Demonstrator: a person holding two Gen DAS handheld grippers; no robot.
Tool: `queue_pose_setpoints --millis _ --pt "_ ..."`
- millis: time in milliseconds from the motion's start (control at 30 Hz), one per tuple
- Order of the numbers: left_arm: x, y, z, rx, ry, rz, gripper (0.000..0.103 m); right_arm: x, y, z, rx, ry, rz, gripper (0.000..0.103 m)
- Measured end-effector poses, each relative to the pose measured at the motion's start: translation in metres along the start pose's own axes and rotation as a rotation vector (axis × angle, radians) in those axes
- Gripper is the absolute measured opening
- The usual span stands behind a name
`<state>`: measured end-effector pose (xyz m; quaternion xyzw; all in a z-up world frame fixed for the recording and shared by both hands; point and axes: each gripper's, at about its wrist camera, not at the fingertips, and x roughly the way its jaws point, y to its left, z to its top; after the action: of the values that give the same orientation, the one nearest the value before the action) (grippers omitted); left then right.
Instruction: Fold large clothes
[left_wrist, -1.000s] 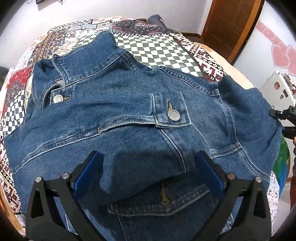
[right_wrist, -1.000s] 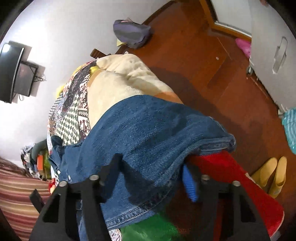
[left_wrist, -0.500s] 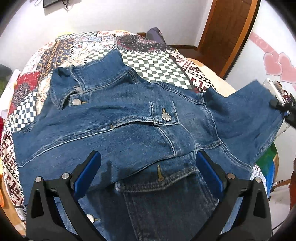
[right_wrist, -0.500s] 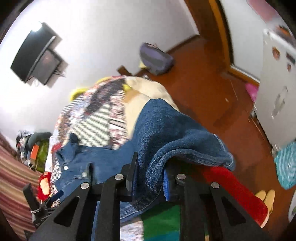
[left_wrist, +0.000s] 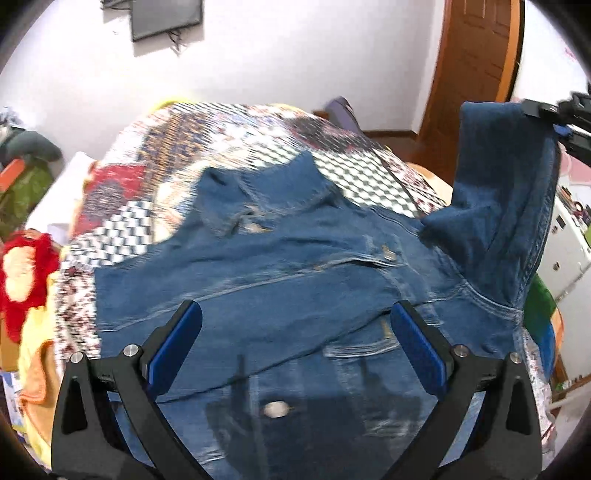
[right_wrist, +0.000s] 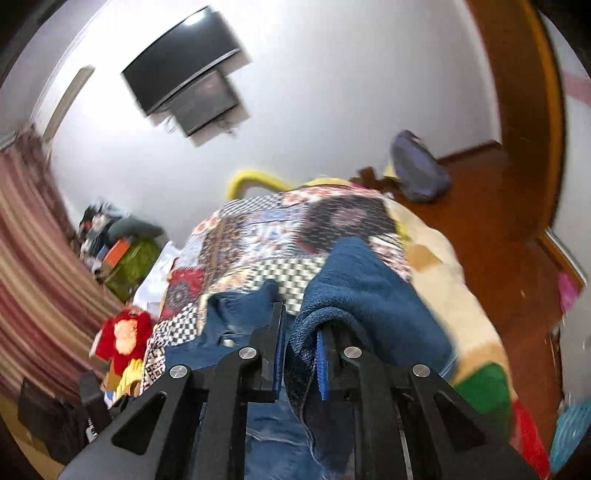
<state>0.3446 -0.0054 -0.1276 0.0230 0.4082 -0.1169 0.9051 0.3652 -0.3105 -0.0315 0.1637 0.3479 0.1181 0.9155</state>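
A blue denim jacket (left_wrist: 280, 266) lies front up on the patchwork quilt (left_wrist: 258, 140), collar toward the far wall. My left gripper (left_wrist: 295, 314) hovers open above the jacket's lower front, with nothing between its blue pads. At the upper right of the left wrist view, my right gripper (left_wrist: 554, 122) holds the jacket's sleeve (left_wrist: 506, 177) lifted off the bed. In the right wrist view the right gripper (right_wrist: 299, 332) is closing its last bit, its jaws pinched on a fold of the sleeve (right_wrist: 369, 295), which drapes over the right finger. The jacket body (right_wrist: 236, 317) lies beyond.
The bed ends at the right over a wooden floor (right_wrist: 498, 206) with a purple bag (right_wrist: 417, 166). A red plush toy (left_wrist: 26, 273) and piled clutter lie left of the bed. A TV (left_wrist: 166, 18) hangs on the wall, and a white appliance (left_wrist: 565, 251) stands right.
The right gripper closed on the sleeve, rolled and lifted it high off the bed edge. The left gripper rose and drew back, still open, so more of the jacket and quilt shows.
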Motion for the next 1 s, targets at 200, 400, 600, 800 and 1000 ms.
queue_pose_setpoints --millis 200,400,600,800,1000 --pt "-0.018 0.047 -0.011 -0.084 -0.016 0.026 0.103 0.069 0.065 -0.013 -0.080 0.156 0.065 0.012" --pt "-0.022 0.078 -0.031 -0.142 0.004 0.063 0.103 0.145 0.114 -0.071 -0.149 0.371 0.110 0.012" --pt "-0.027 0.100 -0.051 -0.185 0.021 0.087 0.103 0.188 0.131 -0.140 -0.221 0.554 0.098 0.012" --pt "-0.029 0.105 -0.060 -0.205 0.038 0.090 0.103 0.200 0.107 -0.182 -0.140 0.735 0.074 0.012" --pt "-0.030 0.092 -0.057 -0.168 0.046 0.097 0.103 0.180 0.089 -0.190 -0.099 0.784 0.113 0.013"
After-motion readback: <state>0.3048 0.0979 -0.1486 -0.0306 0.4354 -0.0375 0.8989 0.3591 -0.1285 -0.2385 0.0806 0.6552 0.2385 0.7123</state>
